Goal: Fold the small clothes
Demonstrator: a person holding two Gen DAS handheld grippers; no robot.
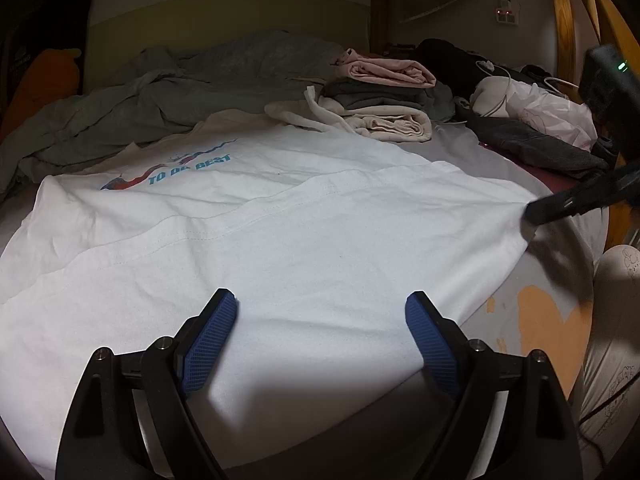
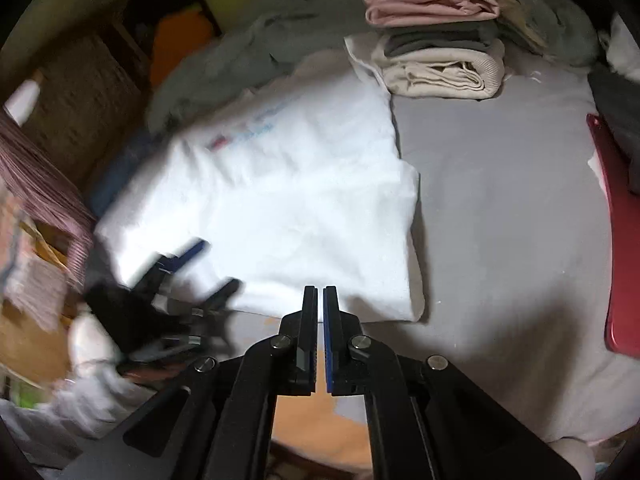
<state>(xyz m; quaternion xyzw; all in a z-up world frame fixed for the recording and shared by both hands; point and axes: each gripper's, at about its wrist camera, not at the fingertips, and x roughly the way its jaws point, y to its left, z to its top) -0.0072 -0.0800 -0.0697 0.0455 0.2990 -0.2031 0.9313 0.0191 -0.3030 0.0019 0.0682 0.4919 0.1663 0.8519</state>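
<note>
Our white T-shirt (image 1: 280, 220) lies spread on the bed sheet (image 2: 500, 208). Our left gripper (image 1: 322, 308) hovers over its hem, jaws wide apart; at 3 o'clock, our right gripper (image 1: 536, 212), jaws together, seemingly pinches its edge. Folded clothes stack (image 1: 384, 100) at 1 o'clock.

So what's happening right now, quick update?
Left gripper open over white T-shirt. Right gripper shut on the shirt's edge. Folded stack behind, clear.
</note>
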